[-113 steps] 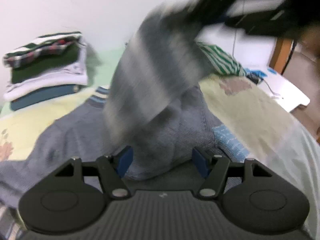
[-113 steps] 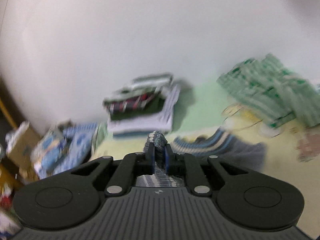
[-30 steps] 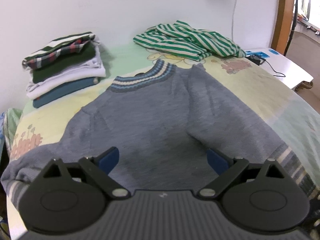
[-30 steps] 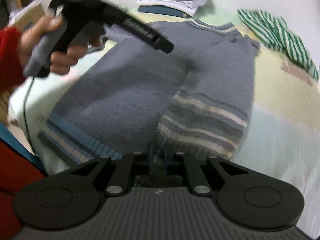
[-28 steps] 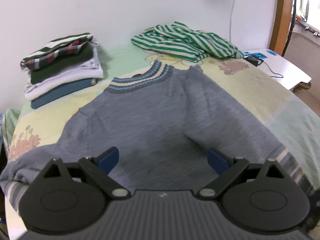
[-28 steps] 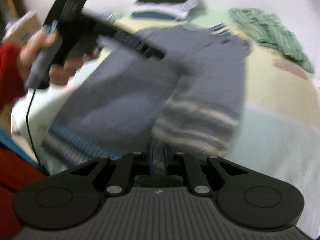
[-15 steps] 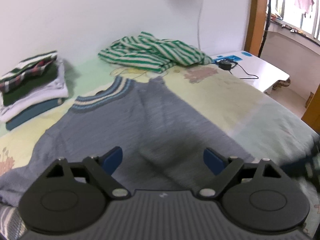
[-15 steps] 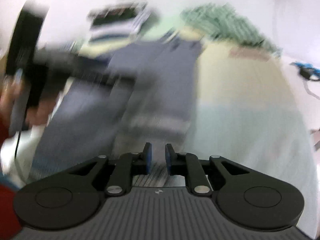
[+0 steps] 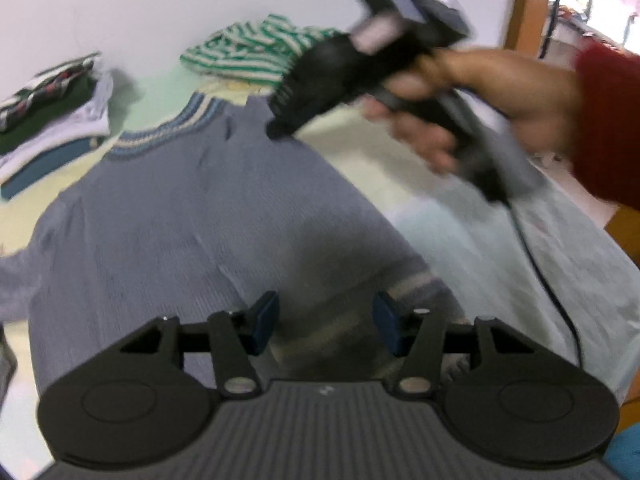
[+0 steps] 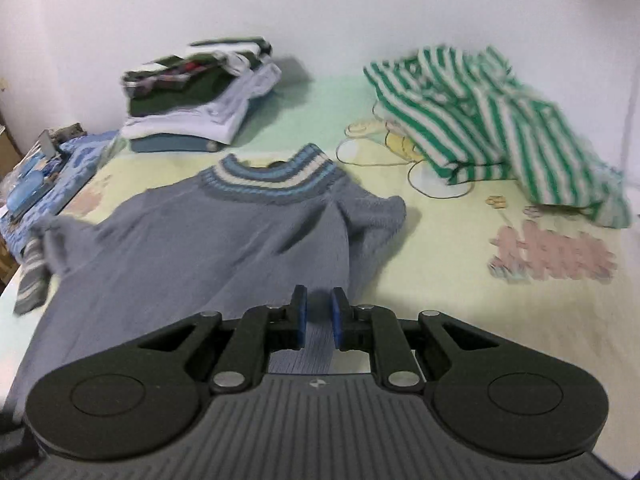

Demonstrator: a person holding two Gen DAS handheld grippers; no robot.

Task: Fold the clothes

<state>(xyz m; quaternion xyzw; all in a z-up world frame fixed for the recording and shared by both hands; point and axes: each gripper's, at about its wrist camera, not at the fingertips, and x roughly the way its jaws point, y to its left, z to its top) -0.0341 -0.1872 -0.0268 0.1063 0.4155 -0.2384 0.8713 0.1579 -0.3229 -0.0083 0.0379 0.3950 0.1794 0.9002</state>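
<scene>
Sweater (image 10: pixel 208 248) lies flat on bed (image 10: pixel 460 320), one sleeve folded inward. Left gripper (image 9: pixel 326 322) fingers closing over hem, gripping nothing; right gripper (image 10: pixel 319 318) fingers narrow, empty.

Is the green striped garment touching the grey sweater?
Apart. The right wrist view shows bare bedsheet between the green striped garment and the grey sweater.

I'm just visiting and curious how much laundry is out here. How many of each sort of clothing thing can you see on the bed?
Grey sweater spread flat: 1
Green-and-white striped garment, crumpled and unfolded: 1
Stack of folded clothes by the wall: 1 (how many pieces it holds is too blurred to tell)
Total: 3
</scene>
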